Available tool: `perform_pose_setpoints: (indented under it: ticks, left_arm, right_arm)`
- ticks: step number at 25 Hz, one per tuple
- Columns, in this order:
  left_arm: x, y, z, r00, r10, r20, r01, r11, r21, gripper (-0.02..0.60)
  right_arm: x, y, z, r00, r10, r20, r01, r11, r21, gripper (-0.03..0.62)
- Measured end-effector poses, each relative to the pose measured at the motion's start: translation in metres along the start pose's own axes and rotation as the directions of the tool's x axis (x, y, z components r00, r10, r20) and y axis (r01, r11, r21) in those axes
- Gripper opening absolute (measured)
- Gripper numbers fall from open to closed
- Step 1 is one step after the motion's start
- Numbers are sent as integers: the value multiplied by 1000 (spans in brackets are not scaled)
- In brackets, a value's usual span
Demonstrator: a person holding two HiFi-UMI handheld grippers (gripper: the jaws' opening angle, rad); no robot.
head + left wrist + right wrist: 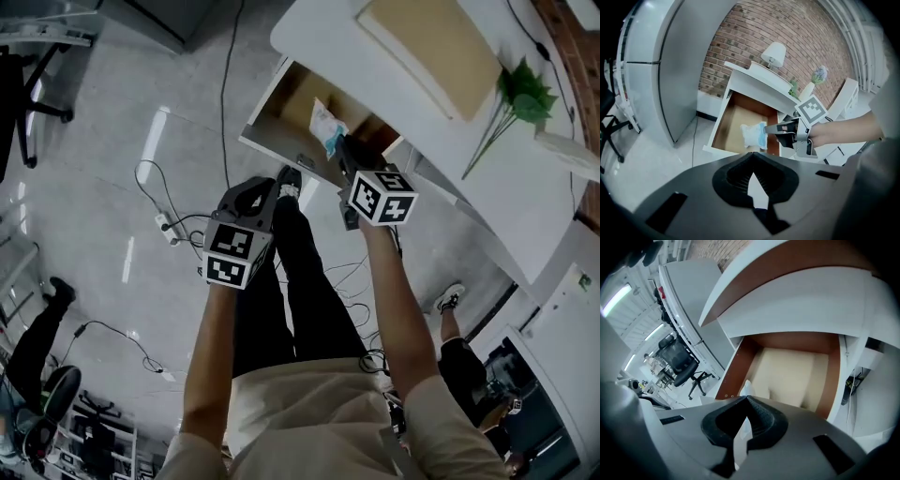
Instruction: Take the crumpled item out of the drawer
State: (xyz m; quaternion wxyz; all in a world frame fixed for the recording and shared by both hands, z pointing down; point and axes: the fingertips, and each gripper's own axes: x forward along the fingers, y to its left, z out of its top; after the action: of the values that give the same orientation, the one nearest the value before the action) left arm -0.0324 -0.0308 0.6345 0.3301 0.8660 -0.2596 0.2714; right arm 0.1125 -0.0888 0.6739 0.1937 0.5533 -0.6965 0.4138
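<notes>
The crumpled item [327, 128], a white and blue wad, hangs over the open wooden drawer [272, 108] of a white desk. My right gripper [339, 145] is shut on its right end. The left gripper view shows the wad [753, 135] held clear above the drawer floor [733, 124] by the right gripper [768, 129]. In the right gripper view a white edge of the item [746, 390] pokes out between the right gripper's [747, 399] jaws, above the pale drawer bottom [797, 373]. My left gripper [277, 183] stays back from the drawer front, its jaws [751, 154] closed and empty.
On the desk top lie a tan board [431, 47] and a green plant [520, 94]; a lamp [773, 52] stands by the brick wall. Cables [169, 225] trail on the floor at left. A tall grey cabinet [656, 70] and an office chair [679, 362] stand left of the desk.
</notes>
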Motion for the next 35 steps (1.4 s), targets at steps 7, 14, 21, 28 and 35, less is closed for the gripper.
perform_pose_setpoints:
  ticks: [7,14,21,28,35]
  left_arm:
    - [-13,-12,9,998,-53,-24,55,995,80,16]
    - [-33,-39,18,996,-84,-41,88,986,138,17]
    - [-67,-42,14,996,-60,-63,69,988,139,15]
    - [-92,-71,41,997,-76,-34,80,982,172,15]
    - [-112,-97,80,996,-86,14,81,975,206,15]
  right_arm:
    - [-53,15,3,996,-42,74,36,996,79,25]
    - [-112,28,-6,991,-84,103,71,990,123,25]
    - [-164,56,-2,987,-57,151,34,988,153,25]
    - [-194,81,1,984,-50,171,22,987,162,25]
    - [-229,106,17,973,-22,230,-16,986,164,25]
